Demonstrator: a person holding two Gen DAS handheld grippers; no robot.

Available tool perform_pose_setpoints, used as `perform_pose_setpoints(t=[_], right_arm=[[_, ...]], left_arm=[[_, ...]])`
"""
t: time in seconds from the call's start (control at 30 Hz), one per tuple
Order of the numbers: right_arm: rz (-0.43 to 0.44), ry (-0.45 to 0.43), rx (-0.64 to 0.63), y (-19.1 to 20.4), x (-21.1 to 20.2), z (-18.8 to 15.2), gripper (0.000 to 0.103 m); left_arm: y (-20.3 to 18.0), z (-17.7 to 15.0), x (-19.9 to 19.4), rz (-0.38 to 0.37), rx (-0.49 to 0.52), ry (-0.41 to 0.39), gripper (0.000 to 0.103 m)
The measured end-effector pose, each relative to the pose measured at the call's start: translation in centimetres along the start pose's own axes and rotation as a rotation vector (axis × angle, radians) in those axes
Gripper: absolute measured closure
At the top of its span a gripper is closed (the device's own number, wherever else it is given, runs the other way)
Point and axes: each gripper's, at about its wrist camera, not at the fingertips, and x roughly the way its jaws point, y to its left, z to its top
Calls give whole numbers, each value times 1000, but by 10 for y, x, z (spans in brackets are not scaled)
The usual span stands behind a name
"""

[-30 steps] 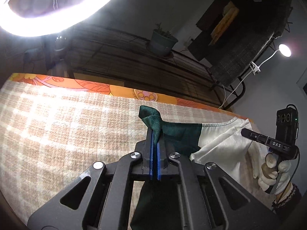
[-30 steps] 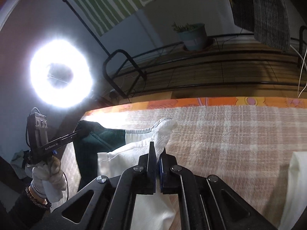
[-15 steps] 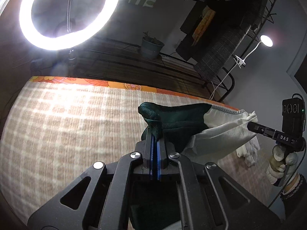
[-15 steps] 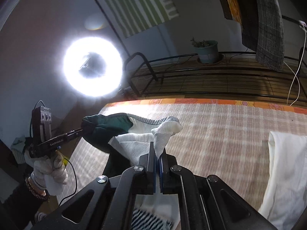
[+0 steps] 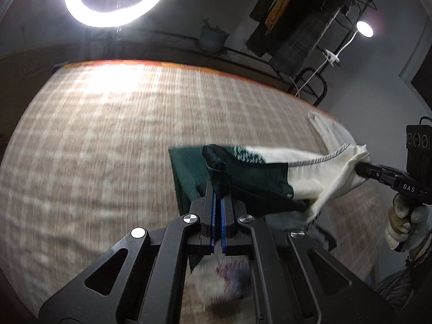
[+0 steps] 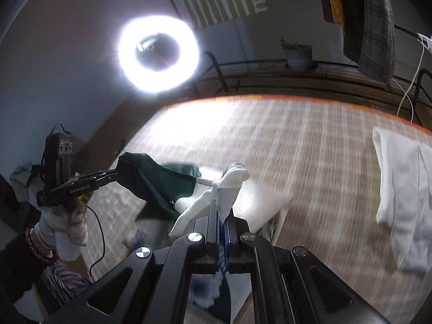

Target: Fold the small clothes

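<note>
Left gripper (image 5: 217,186) is clamped on the dark green end of the shirt (image 5: 259,183), right gripper (image 6: 222,205) pinches the white end. The shirt hangs stretched between them above the checked blanket (image 5: 108,140). White cloth (image 6: 402,189) lies off to the side.

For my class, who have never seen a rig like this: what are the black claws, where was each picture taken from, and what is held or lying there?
A person holds two hand-held grippers, each with a wide-angle camera looking along its fingers, so each picture is taken from one gripper. The left gripper is shut on the dark green part of a green-and-cream garment; the right gripper is shut on its cream part. A gloved hand grips one handle. The garment hangs stretched above a checked bedcover, where another white cloth lies. A ring light shines behind.
</note>
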Motion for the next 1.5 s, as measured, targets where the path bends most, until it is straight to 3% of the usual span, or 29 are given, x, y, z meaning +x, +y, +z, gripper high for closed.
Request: perform_pose_setpoints(t=[0.2,0.33,0.53,0.57,0.67,0.73,0.77,0.8,0.83,0.87,0.97,1.1,1.13,1.17,1.2,1.23,1.27,1.37,1.5], right_arm=[[-34,5,-18,7,0,-39,103],[-97,20,-68,10,-3,-62,95],[-114,35,-111,8,-21,-88,89],[-116,33,-110,7,-26,-91,84],[-91,16,-54,-1,-38,-97,81],[-77,-2,-6,-7,-42,-99,76],[-69,-8,36,-11,-42,-99,66],[-67,-8,73,-15,-41,-100,60],[-59,-3,117,-19,-37,-100,52],[-41,9,167,-25,-32,-102,52],[4,70,273,-35,-13,-107,53],[58,118,358,-45,3,-117,53],[80,131,382,-49,7,-120,55],[94,139,393,-51,9,-122,67],[113,146,401,-52,12,-123,72],[142,156,409,-53,15,-124,81],[155,154,410,-53,15,-124,95],[160,104,395,-49,3,-118,101],[202,32,412,-52,-18,-113,102]], left_arm=[[-3,-36,-4,44,78,45,103],[-3,-55,-11,91,136,70,103],[8,-79,-38,97,136,96,103],[9,-82,-42,98,137,100,103],[17,-87,-56,83,95,103,99],[24,-83,-60,66,45,92,86],[29,-80,-60,59,5,88,77],[34,-77,-59,50,-33,87,57],[41,-74,-55,26,-102,87,51],[46,-72,-51,7,-145,94,51],[61,-70,-37,-61,-274,125,51],[70,-77,-17,-109,-362,193,51],[69,-81,-10,-121,-374,209,51],[68,-83,-7,-127,-376,215,53],[65,-84,-4,-131,-372,219,67],[60,-83,-2,-116,-355,224,90],[53,-81,0,-95,-328,229,98],[30,-76,-11,-54,-232,195,99],[7,-78,-19,48,-86,170,99]])
